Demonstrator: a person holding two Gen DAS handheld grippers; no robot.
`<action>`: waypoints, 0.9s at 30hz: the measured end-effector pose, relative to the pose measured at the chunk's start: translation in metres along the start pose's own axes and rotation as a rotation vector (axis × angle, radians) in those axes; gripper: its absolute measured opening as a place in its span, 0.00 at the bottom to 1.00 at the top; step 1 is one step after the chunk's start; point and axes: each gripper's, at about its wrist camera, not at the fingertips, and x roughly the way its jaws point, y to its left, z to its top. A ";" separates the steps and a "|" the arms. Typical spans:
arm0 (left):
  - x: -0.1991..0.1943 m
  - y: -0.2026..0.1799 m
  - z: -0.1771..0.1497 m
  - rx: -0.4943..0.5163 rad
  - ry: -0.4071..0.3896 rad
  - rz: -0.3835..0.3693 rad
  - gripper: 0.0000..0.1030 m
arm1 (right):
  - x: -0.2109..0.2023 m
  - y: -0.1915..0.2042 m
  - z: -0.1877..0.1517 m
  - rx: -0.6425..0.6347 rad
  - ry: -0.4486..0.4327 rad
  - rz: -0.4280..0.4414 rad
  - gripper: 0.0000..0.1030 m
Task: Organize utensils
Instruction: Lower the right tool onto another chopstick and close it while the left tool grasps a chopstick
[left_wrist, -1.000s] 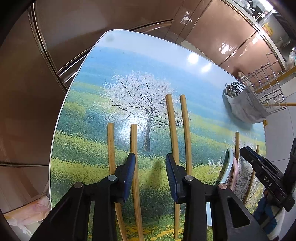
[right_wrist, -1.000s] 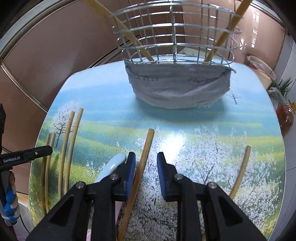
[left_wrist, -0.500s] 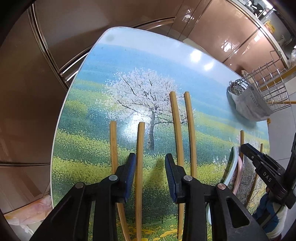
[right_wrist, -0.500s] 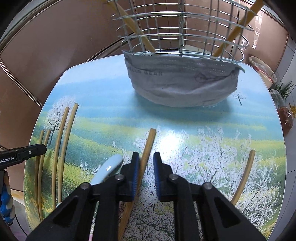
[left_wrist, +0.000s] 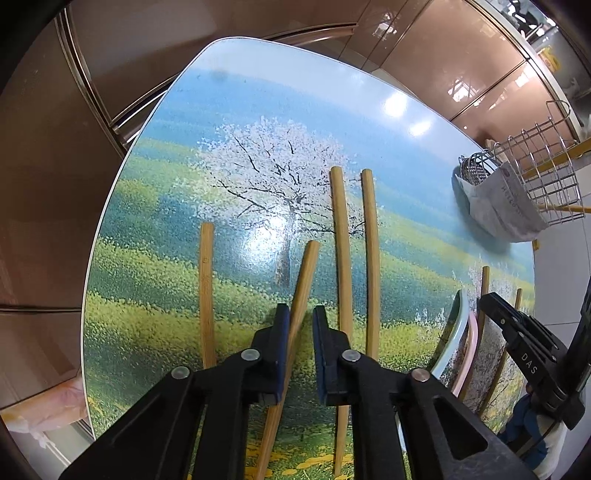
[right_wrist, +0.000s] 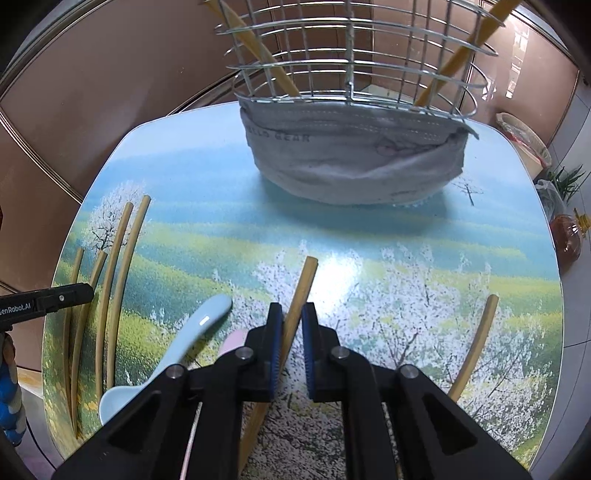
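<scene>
Chopsticks lie scattered on the bench (left_wrist: 258, 110); the left tool (left_wrist: 298, 325) has just clamped one chopstick (left_wrist: 304, 280), the right tool (right_wrist: 291, 325) another chopstick (right_wrist: 304, 280).

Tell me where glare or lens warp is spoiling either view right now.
Left wrist view: a bright glare patch on the table beside the chopstick in the left tongs; table edges bow from fisheye. Right wrist view: glare just past the held chopstick at the right tongs; the wire basket bulges; both views sharp.
</scene>
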 end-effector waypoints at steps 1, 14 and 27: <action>0.000 0.000 0.000 -0.003 0.004 0.004 0.08 | -0.001 -0.001 -0.001 0.002 0.006 -0.001 0.09; 0.010 -0.025 0.004 0.066 0.092 0.069 0.07 | -0.005 -0.009 -0.003 -0.004 0.072 0.000 0.09; 0.020 -0.047 0.004 0.097 0.120 0.089 0.07 | -0.007 -0.011 0.000 -0.021 0.123 0.005 0.09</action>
